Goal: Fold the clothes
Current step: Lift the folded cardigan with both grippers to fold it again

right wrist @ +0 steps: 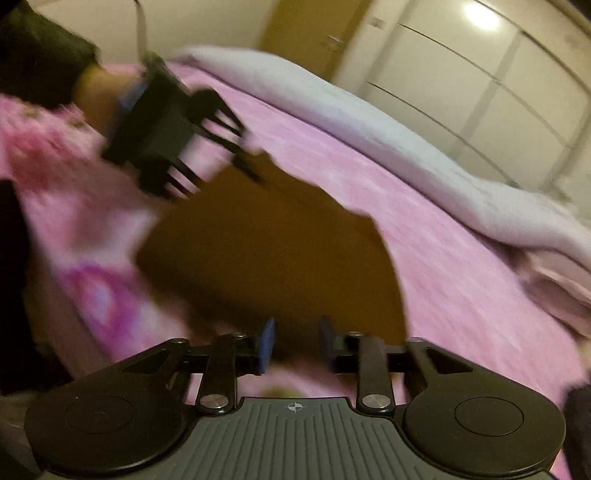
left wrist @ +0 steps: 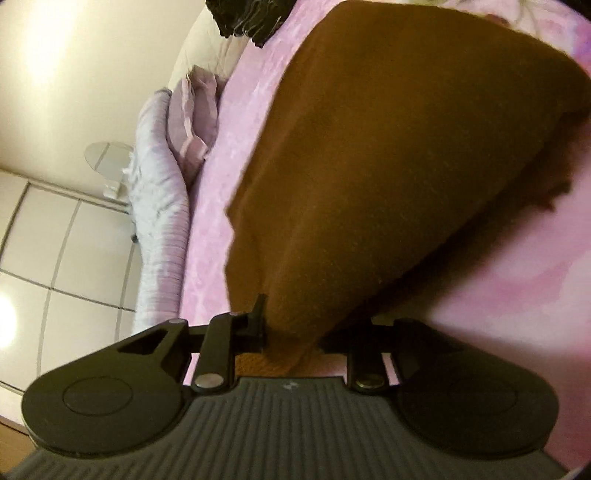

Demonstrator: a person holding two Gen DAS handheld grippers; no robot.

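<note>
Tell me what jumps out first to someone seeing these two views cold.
The brown cloth dominates both views, spread over the pink bedspread, one corner pinched in the left gripper. In the right wrist view the right gripper hovers open over the cloth's near edge, nothing between its blue pads. A pale rolled blanket lies along the bed's far side.

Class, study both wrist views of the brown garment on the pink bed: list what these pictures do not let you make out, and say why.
- Brown garment: its type and full outline; the left wrist view cuts it at the top, and the right wrist view is blurred.
- Left gripper: its right finger, covered by cloth in its own view.
- Right gripper: whether its blue pads touch cloth; blur.
- Dark clothes: cut off by the top edge.
</note>
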